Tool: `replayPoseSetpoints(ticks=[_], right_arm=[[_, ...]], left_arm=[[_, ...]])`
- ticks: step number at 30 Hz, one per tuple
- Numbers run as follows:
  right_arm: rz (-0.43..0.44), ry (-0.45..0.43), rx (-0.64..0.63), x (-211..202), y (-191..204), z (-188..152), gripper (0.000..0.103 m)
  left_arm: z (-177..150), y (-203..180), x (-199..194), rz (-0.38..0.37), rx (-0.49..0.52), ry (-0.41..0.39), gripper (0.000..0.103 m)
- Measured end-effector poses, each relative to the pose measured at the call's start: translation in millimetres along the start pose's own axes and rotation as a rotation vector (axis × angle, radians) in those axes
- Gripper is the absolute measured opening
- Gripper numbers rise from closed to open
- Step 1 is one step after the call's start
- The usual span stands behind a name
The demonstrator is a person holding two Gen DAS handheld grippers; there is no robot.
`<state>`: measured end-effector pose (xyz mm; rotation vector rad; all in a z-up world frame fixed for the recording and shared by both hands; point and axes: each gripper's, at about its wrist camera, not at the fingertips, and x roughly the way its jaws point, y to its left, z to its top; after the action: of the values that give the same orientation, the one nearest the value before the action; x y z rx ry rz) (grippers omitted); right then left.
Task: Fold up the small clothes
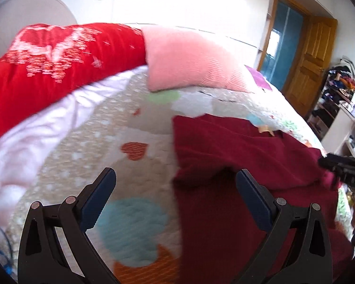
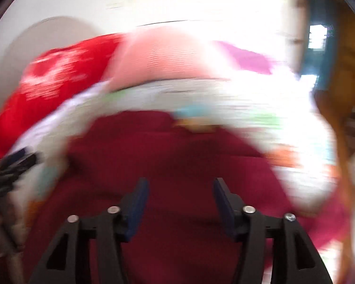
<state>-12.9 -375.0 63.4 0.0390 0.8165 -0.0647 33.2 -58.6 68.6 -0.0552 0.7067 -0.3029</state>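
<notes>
Lying on the patterned quilt (image 1: 87, 142), the dark red garment (image 1: 236, 146) is the piece being folded, and everything else can be placed from it. In the left wrist view its left edge runs straight and clean, and a raised layer crosses its near part, which suggests at least one fold is already laid; how many remain I cannot tell, since its near end runs out of the picture. It does not look like a finished, compact bundle, so I judge the task to be partway along.

Above the garment's left edge, the left gripper (image 1: 175, 177) has its fingers spread wide with nothing between them. Over the garment's middle, the right gripper (image 2: 181, 187) also stands parted and empty, the cloth lying below rather than pinched; that view is heavily blurred. So neither tool holds the fabric at this moment, and a fresh grasp would be needed for any further fold.

Beyond the garment, farther up the bed, rests a pink pillow (image 1: 189, 59), and left of that a bright red blanket (image 1: 47, 71).
</notes>
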Motion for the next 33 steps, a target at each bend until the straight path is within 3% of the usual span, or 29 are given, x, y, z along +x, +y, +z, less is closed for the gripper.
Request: replayPoseSetpoints(ticks=[3,4,5,6,7,11,13,16,20,22,23,26,27,30,33], right_arm=[[-0.142,0.042,0.118,6.6,-49.8,-0.7,0.057],[-0.128,0.065,0.159,16.1,-61.0,1.8,0.054],[-0.061,0.093,0.208,29.0,-71.9,0.7,0.048],[0.0,0.116,0.241,39.0,-74.3,-0.4,0.016],[0.036,0.137,0.258,45.4,-74.6,-0.9,0.006],[-0.079,-0.002,0.188,20.0,-67.7,2.4,0.006],[-0.113,0.033,0.198,30.8,-76.2,0.4,0.006],[-0.094,0.149,0.189,60.5,-80.3,-10.1,0.006],[-0.033,0.08,0.264,19.3,-99.5,-18.1,0.015],[-0.056,0.048,0.288,-4.4,-113.4,-26.4,0.034],[-0.091,0.039,0.29,-14.1,-123.1,-33.8,0.037],[-0.14,0.115,0.28,-9.4,-142.7,-52.7,0.039],[-0.118,0.146,0.302,-6.9,-149.7,-62.3,0.039],[-0.066,0.092,0.351,-26.8,-158.7,-74.8,0.039],[-0.082,0.026,0.407,-53.5,-175.4,-83.8,0.046]], left_arm=[[13.0,-18.3,19.1,0.019,0.048,0.011,0.102],[16.5,-22.0,24.8,0.023,0.053,0.02,0.102],[19.4,-26.2,30.5,0.025,0.055,0.032,0.102],[21.3,-29.0,36.4,0.024,0.057,0.044,0.102],[22.8,-31.4,42.8,0.028,0.059,0.061,0.102],[16.2,-36.8,59.1,0.06,0.081,0.121,0.102],[10.2,-40.5,69.1,0.078,0.093,0.153,0.102],[2.5,-46.2,78.6,0.092,0.12,0.195,0.102],[-1.2,-51.2,65.5,0.101,0.138,0.175,0.102],[0.0,-55.5,52.2,0.081,0.133,0.154,0.102],[0.5,-59.2,44.5,0.064,0.129,0.137,0.102],[-0.2,-72.6,31.4,0.027,0.117,0.115,0.102],[-1.7,-77.7,28.6,0.008,0.117,0.115,0.102],[-8.9,-92.9,25.0,-0.02,0.135,0.126,0.102],[-20.0,-102.4,26.3,-0.046,0.141,0.151,0.102]])
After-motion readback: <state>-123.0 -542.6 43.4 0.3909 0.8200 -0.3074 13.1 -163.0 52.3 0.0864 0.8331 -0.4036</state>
